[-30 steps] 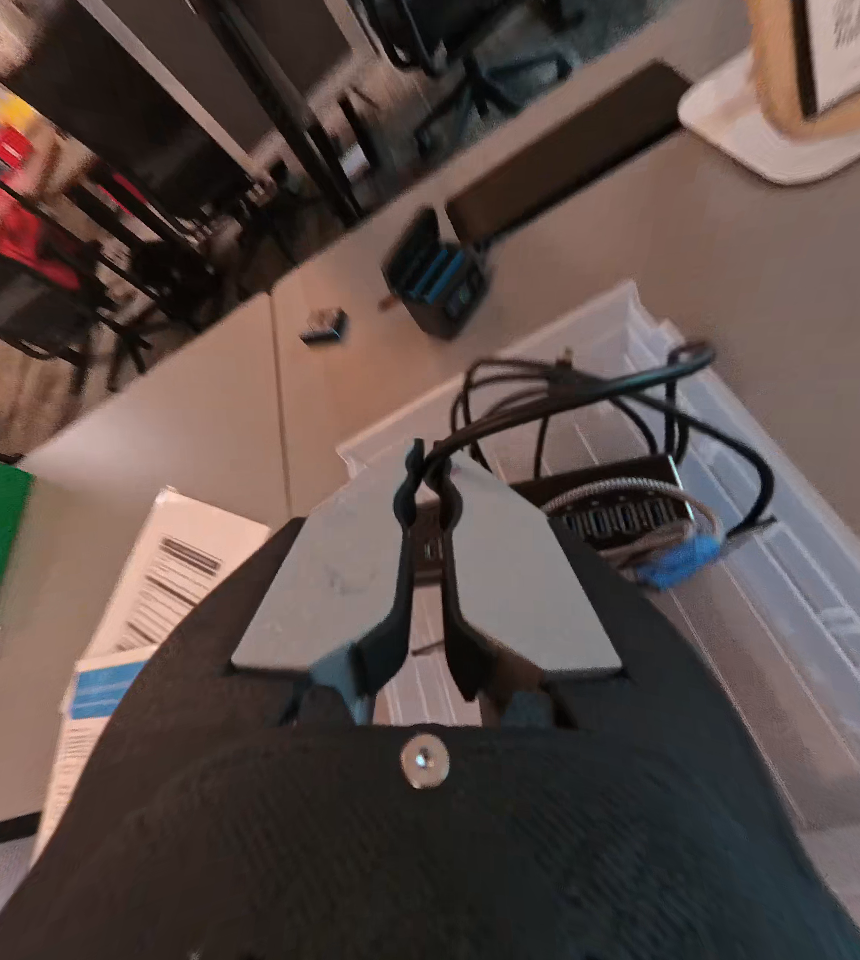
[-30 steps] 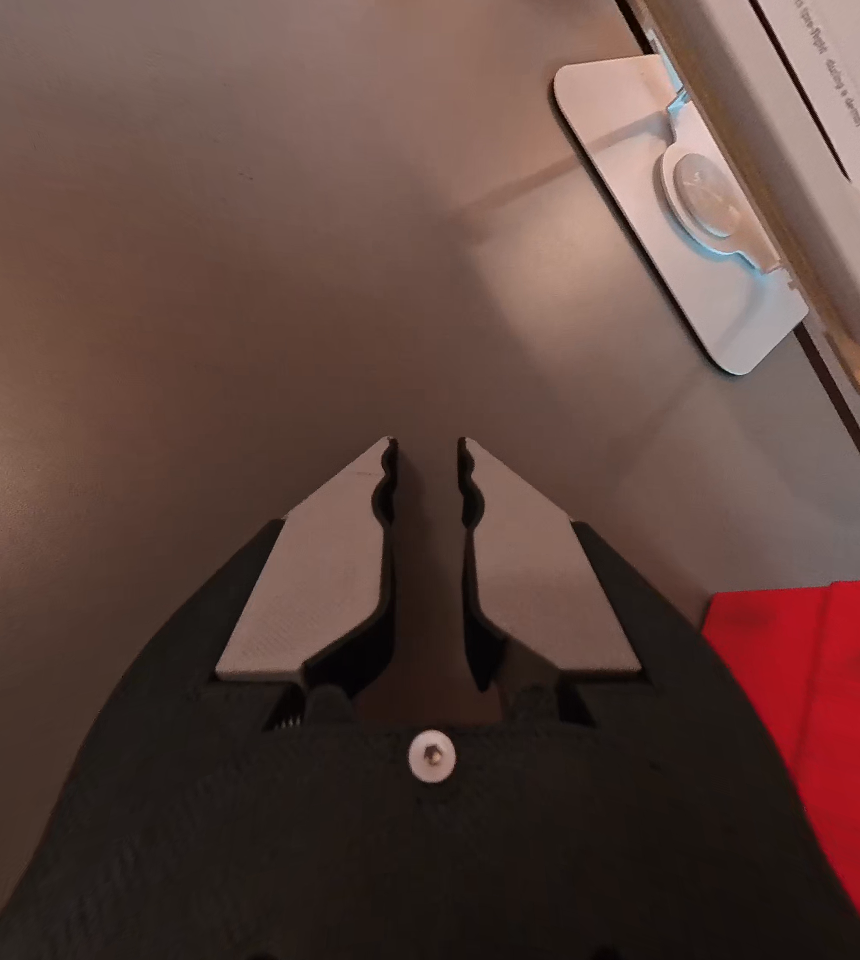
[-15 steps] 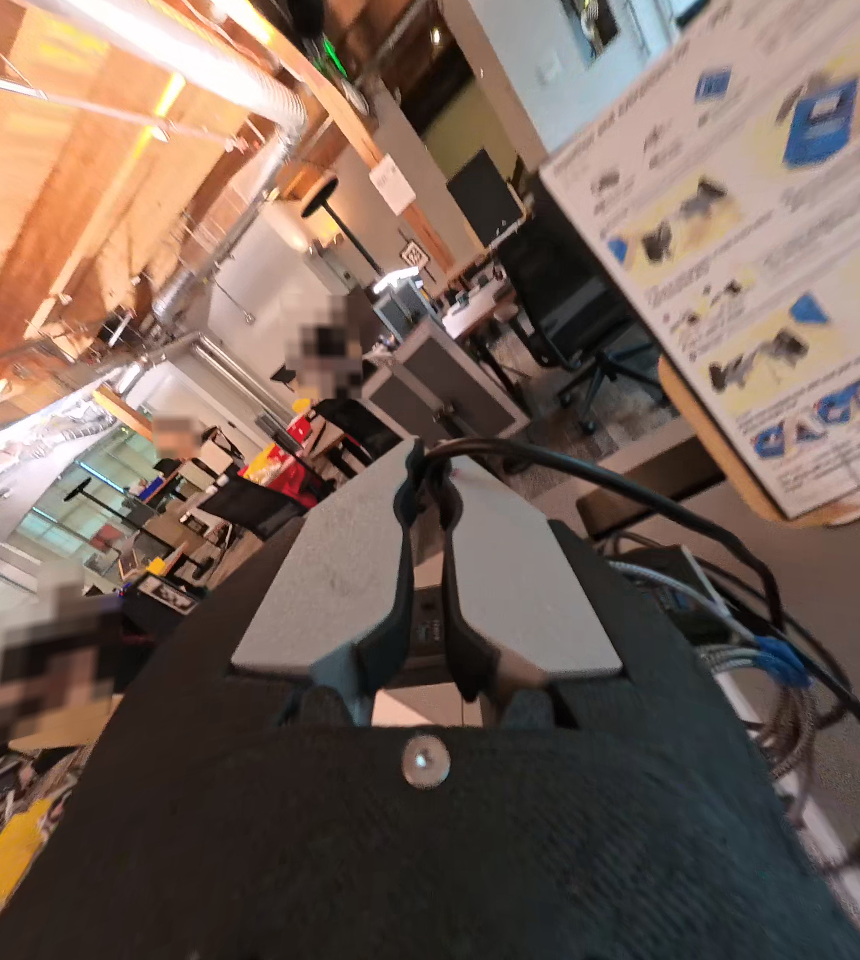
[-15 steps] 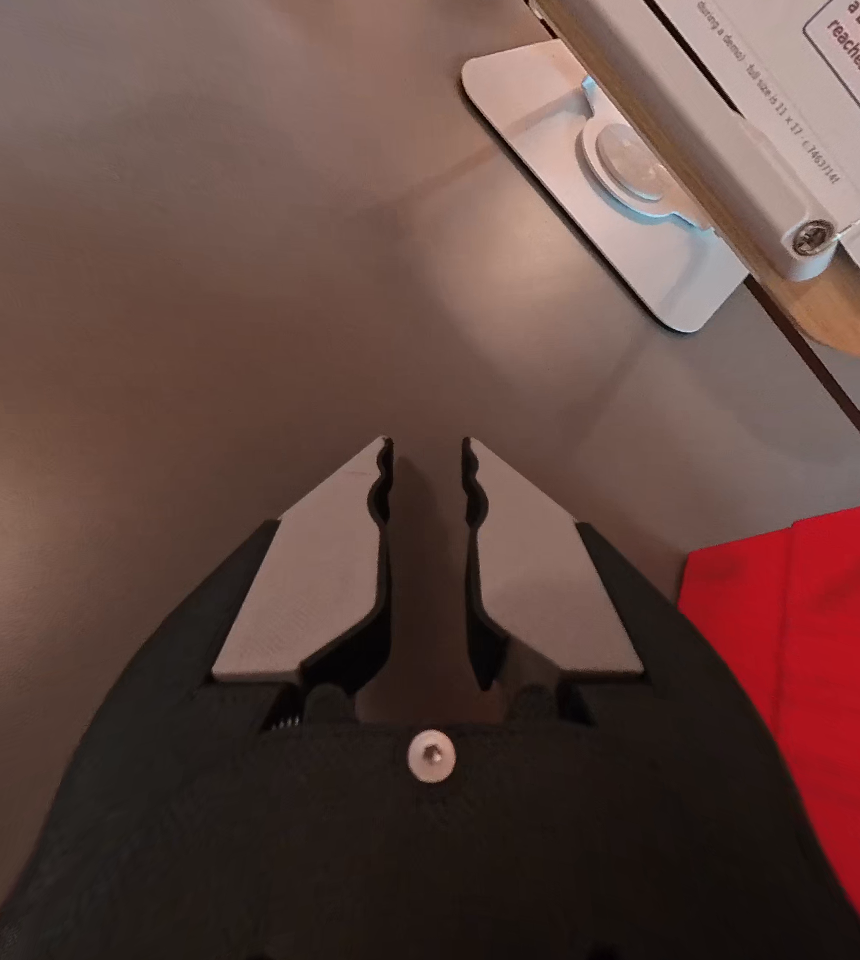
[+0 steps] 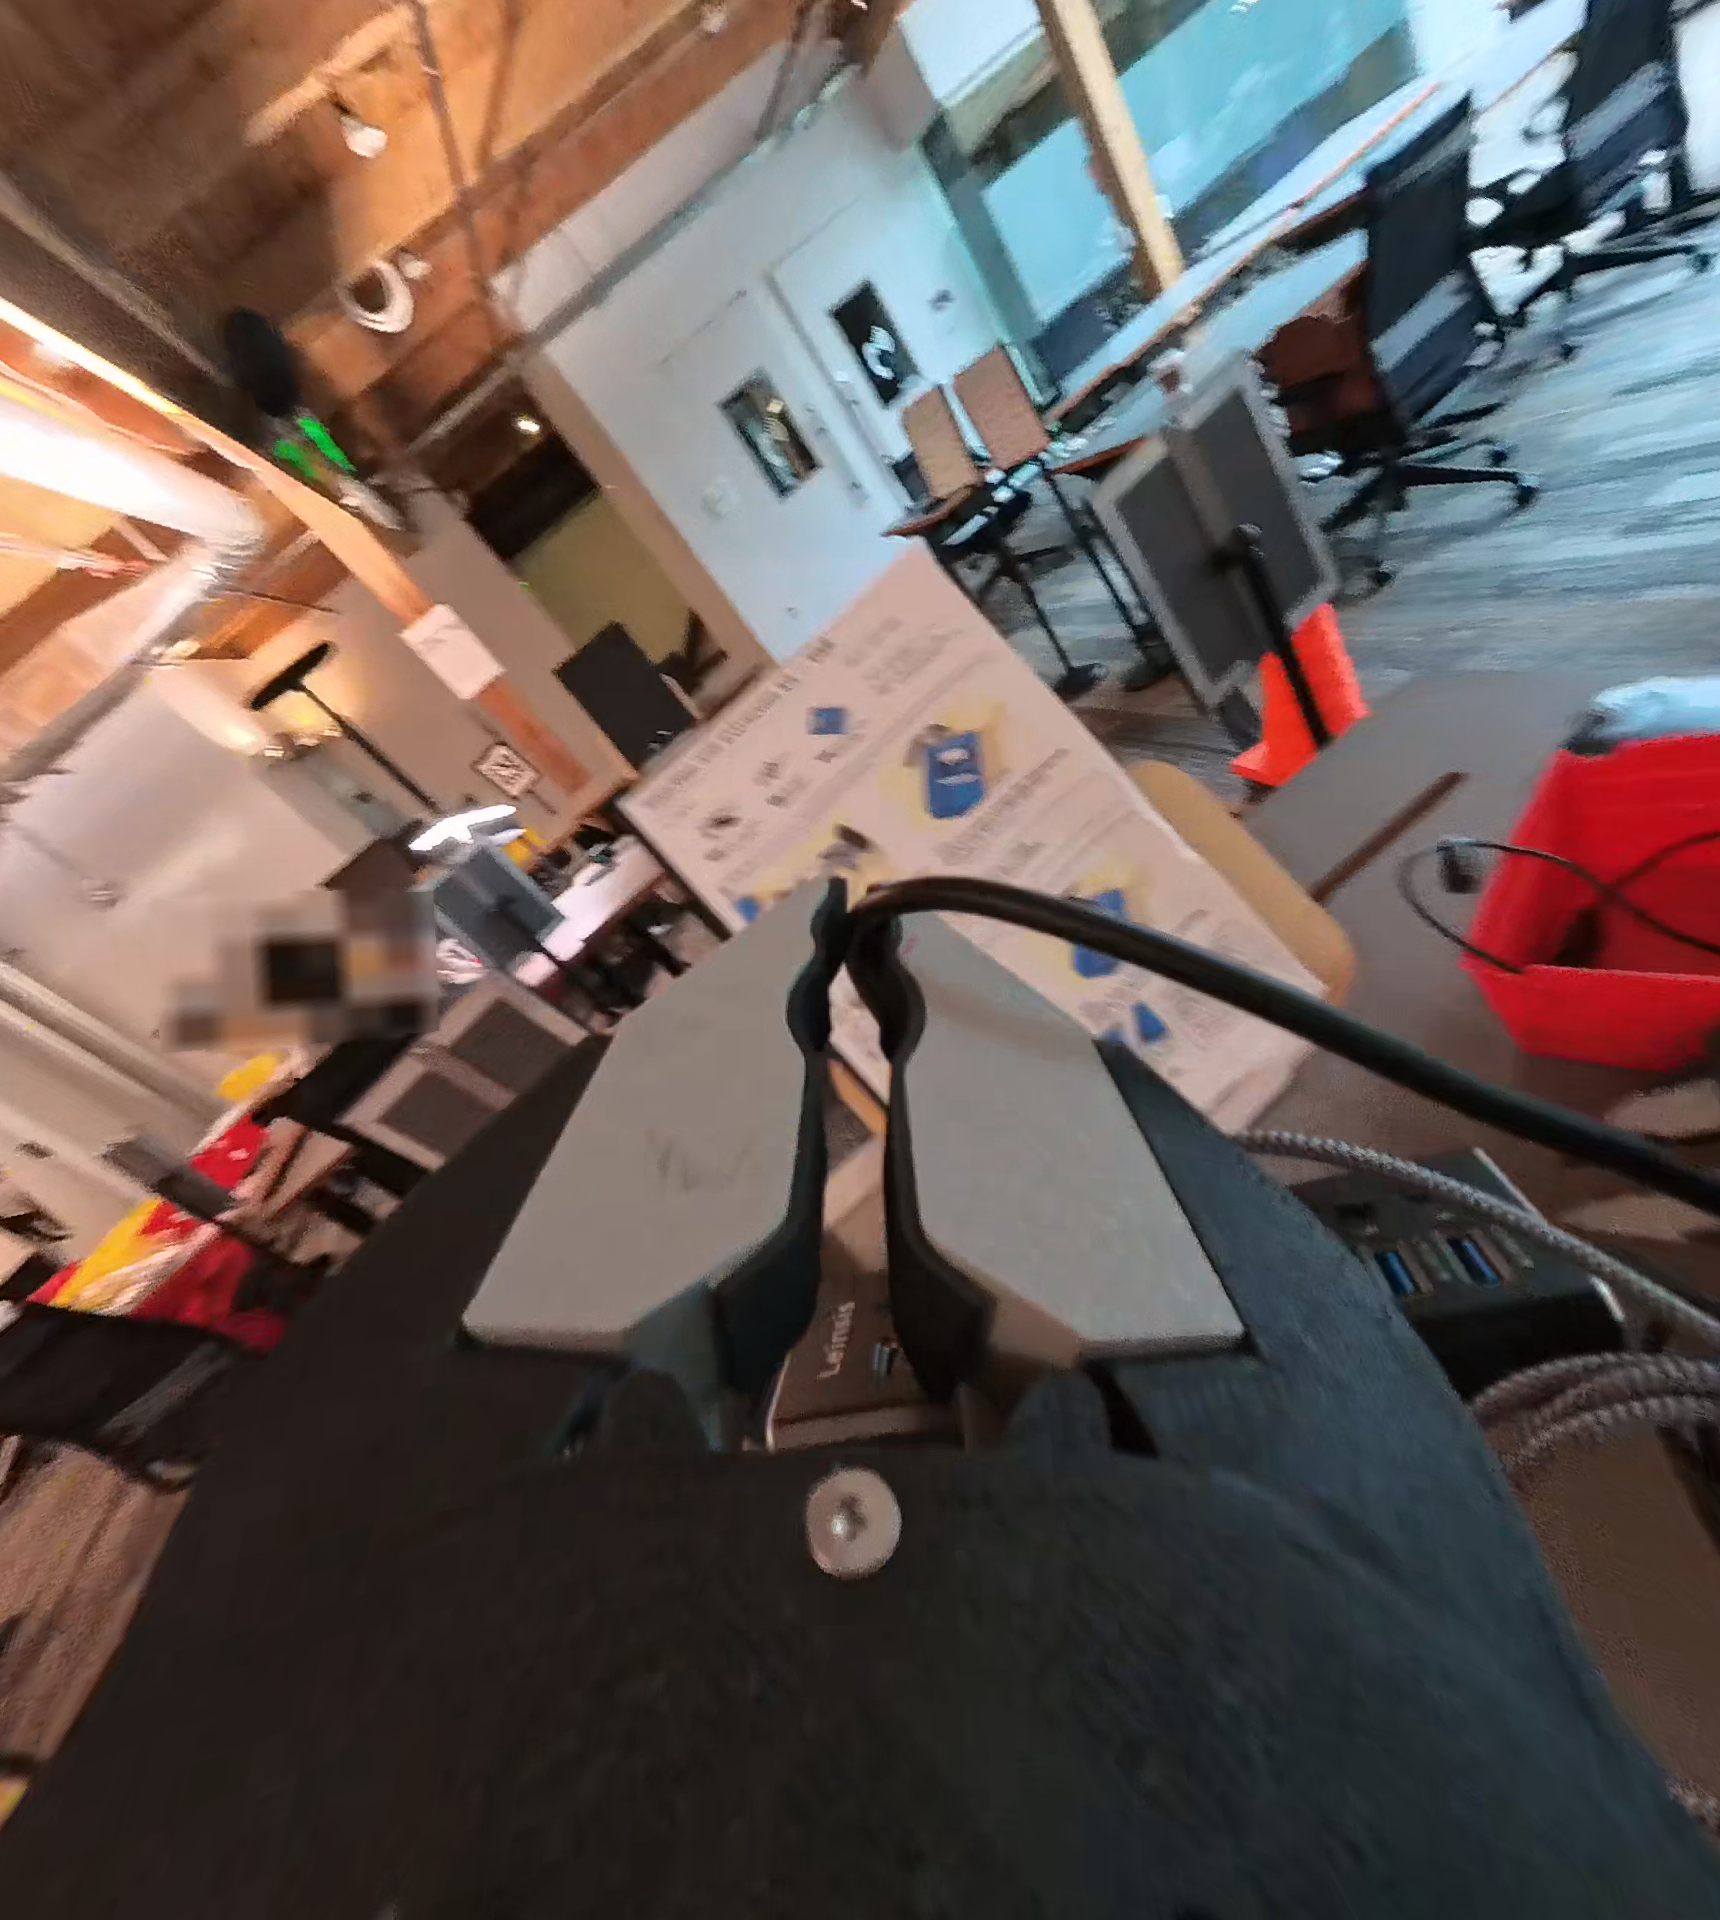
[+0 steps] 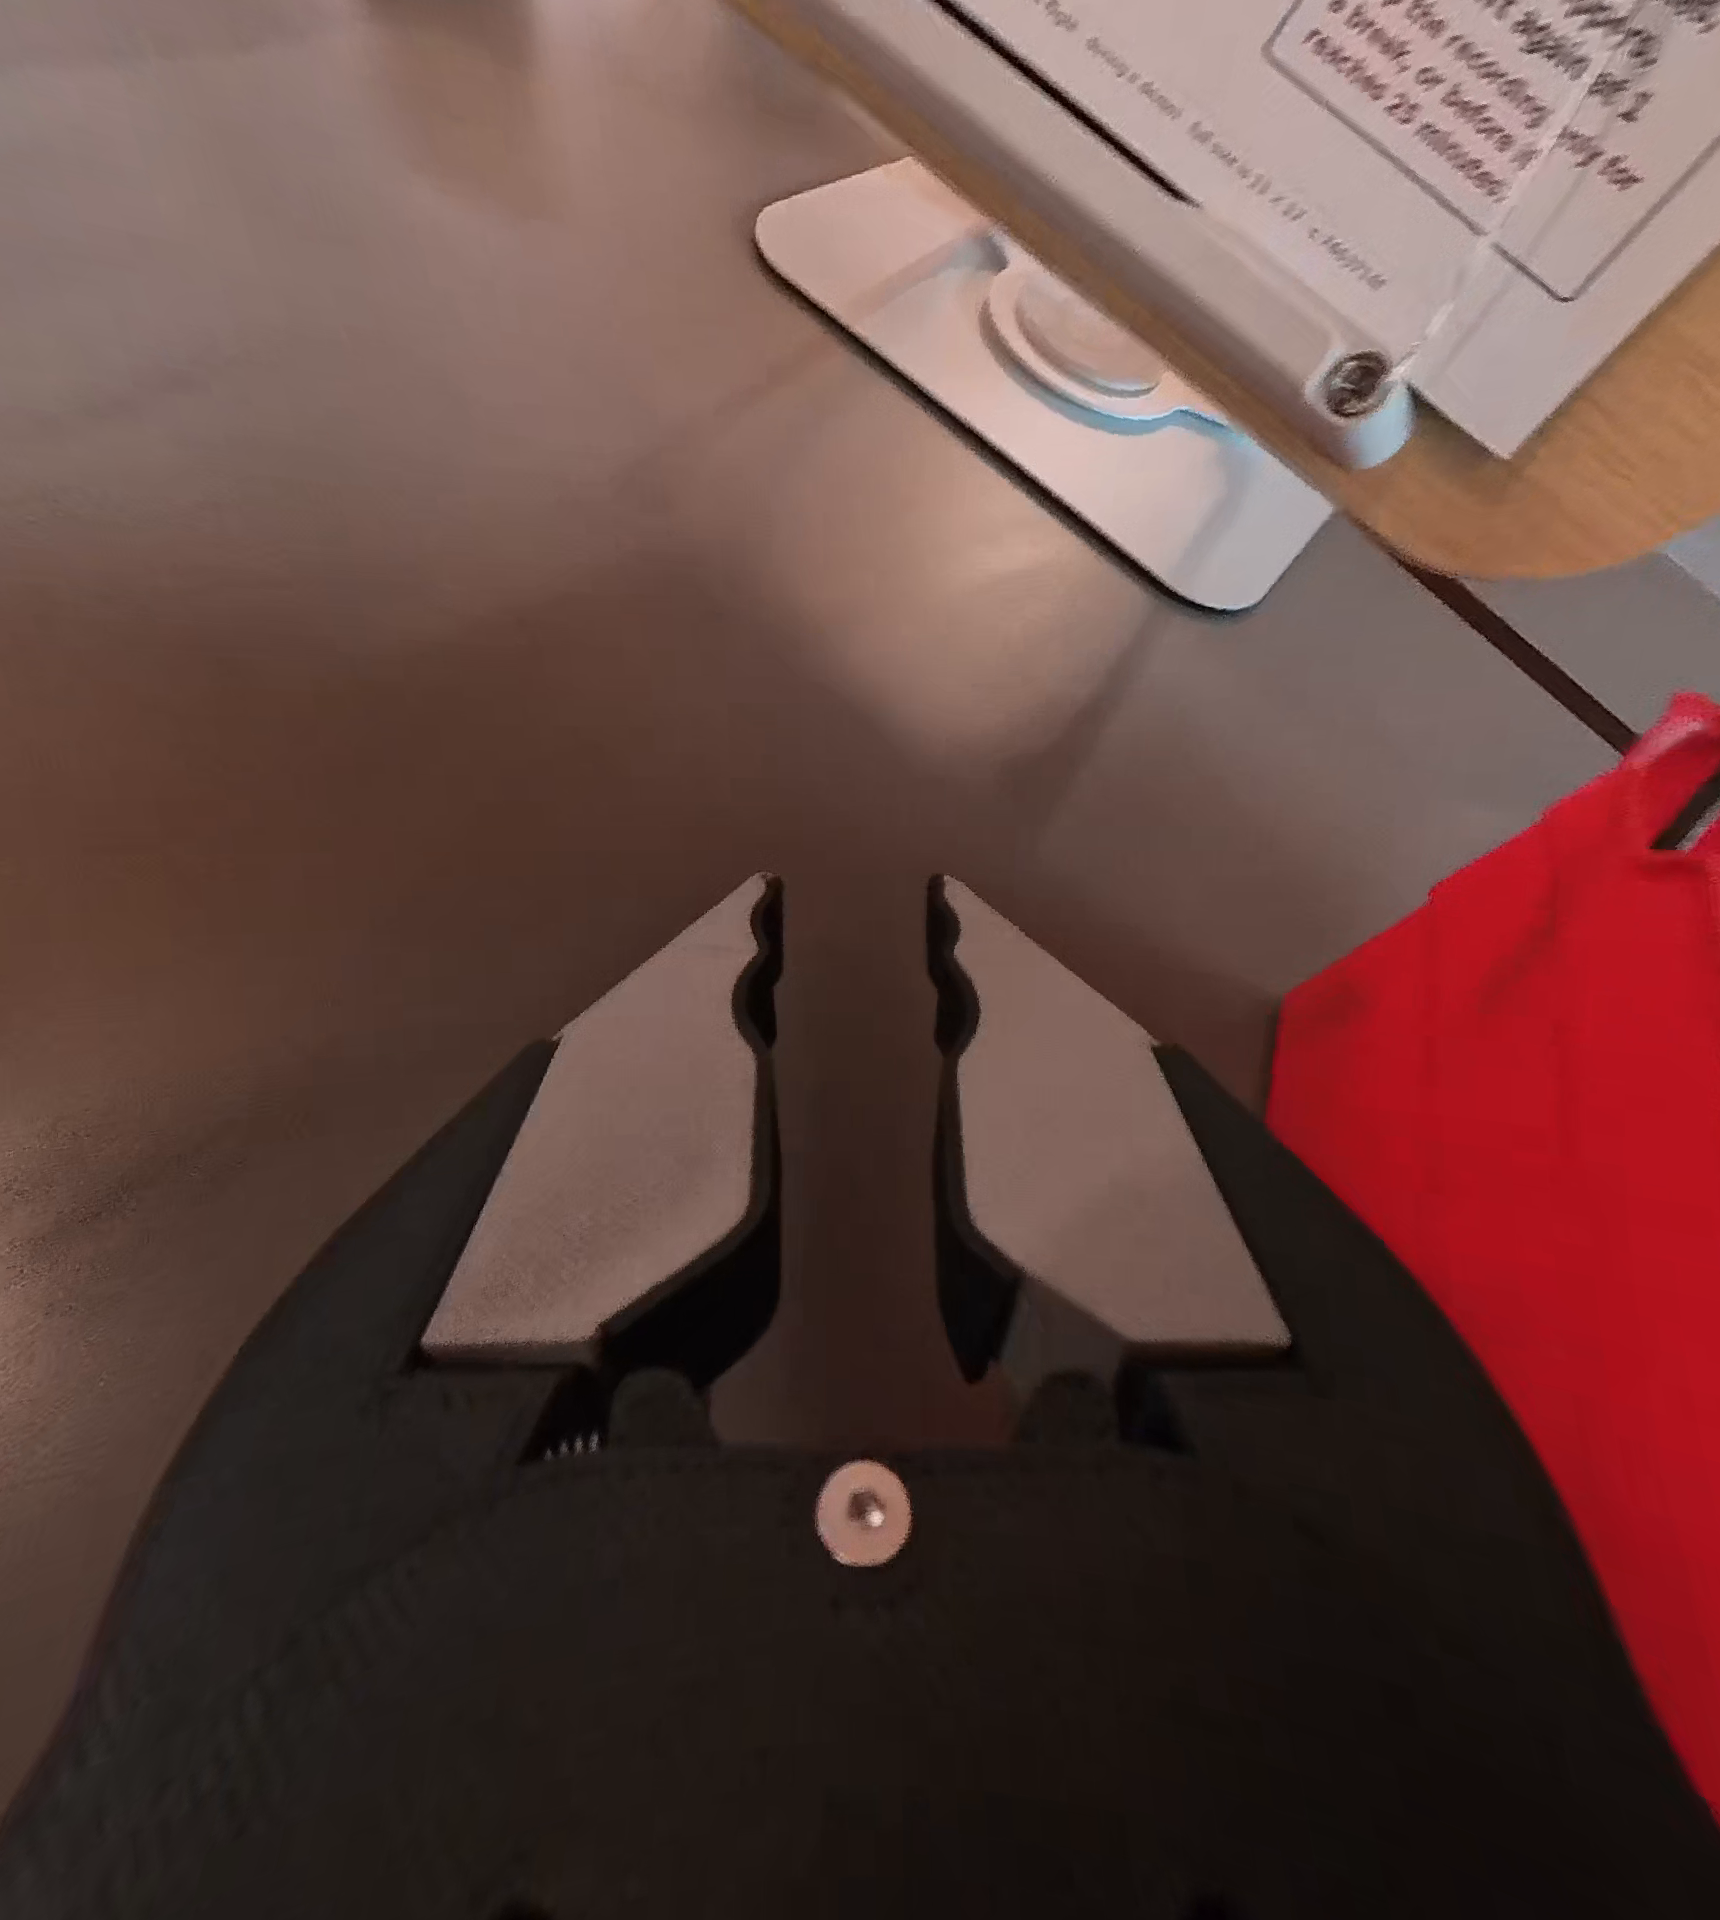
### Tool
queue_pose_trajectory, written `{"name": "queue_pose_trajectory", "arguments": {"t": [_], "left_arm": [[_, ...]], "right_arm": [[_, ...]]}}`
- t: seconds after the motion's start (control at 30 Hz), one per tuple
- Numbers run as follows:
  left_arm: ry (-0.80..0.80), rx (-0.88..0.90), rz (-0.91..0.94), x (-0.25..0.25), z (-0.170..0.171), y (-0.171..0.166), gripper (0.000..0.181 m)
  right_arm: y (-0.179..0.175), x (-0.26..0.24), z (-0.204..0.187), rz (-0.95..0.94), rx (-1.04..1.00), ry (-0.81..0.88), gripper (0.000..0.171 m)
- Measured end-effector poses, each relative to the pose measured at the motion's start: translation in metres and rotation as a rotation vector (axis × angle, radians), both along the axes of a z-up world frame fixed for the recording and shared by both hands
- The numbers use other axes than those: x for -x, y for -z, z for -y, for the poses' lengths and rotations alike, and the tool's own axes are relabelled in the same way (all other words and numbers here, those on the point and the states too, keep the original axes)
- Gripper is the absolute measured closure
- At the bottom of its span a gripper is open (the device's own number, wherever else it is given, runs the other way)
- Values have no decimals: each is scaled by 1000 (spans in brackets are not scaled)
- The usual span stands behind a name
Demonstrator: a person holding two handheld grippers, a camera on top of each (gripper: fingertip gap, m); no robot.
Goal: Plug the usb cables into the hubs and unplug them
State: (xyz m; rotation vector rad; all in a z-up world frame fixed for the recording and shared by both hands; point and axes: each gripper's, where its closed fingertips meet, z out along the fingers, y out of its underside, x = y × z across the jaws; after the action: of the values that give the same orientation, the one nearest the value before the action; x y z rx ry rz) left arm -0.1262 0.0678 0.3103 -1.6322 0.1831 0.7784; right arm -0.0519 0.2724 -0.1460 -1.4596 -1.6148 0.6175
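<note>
Left wrist view: left gripper [image 5: 851,940] raised, pinching black cable [image 5: 1282,1013] | right gripper [image 6: 854,914] spread, tabletop-facing

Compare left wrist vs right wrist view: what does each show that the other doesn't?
Left wrist only: the left gripper shut on a black cable, a black hub with blue ports, braided cables and the office behind.
Right wrist only: the right gripper open and empty over bare grey table, and the white base of a sign stand.
Both: the red bin and the sign board.
</note>
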Motion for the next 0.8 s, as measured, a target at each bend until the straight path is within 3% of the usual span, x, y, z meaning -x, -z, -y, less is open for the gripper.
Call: {"name": "queue_pose_trajectory", "arguments": {"t": [0.3, 0.43, 0.57, 0.8], "left_arm": [[195, 121, 303, -35, -76, 244, 179], [270, 207, 430, -38, -98, 323, 180], [278, 234, 450, -29, -112, 367, 178], [425, 34, 584, -23, -111, 365, 176]], "right_arm": [[-13, -14, -6, -87, 91, 32, 143], [-9, -12, -4, -72, 91, 26, 142], [-7, -10, 3, -68, 102, -4, 140], [-3, -3, 30, -55, 183, -117, 129]]}}
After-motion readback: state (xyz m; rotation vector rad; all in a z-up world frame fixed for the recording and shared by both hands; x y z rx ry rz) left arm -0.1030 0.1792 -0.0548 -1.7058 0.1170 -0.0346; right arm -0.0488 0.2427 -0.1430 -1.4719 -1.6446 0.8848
